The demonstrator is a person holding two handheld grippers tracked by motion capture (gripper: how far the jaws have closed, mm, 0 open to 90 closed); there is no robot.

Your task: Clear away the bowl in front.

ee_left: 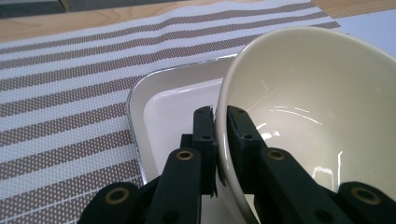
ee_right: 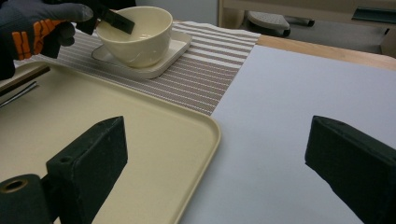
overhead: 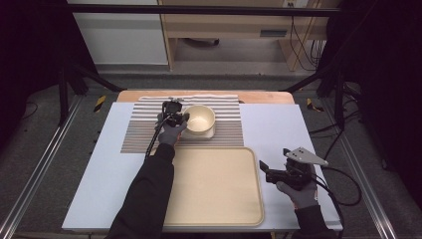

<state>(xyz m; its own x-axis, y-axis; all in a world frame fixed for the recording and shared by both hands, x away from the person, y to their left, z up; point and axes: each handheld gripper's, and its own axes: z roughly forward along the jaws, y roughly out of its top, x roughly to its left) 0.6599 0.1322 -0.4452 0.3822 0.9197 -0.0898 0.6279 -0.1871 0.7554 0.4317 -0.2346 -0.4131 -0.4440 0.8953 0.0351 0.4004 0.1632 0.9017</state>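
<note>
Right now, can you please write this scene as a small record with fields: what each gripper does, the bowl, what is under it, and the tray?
left gripper: shut on the bowl's rim, one jaw inside, one outside
right gripper: open, holds nothing, beside the tray's right edge
bowl: cream, nothing inside, tilted in the left gripper view
square plate: white, under the bowl
striped mat: under the square plate, at the far side of the table
tray: beige, bare, nearest the person

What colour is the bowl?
Cream bowl, clearest in the right gripper view.
</note>
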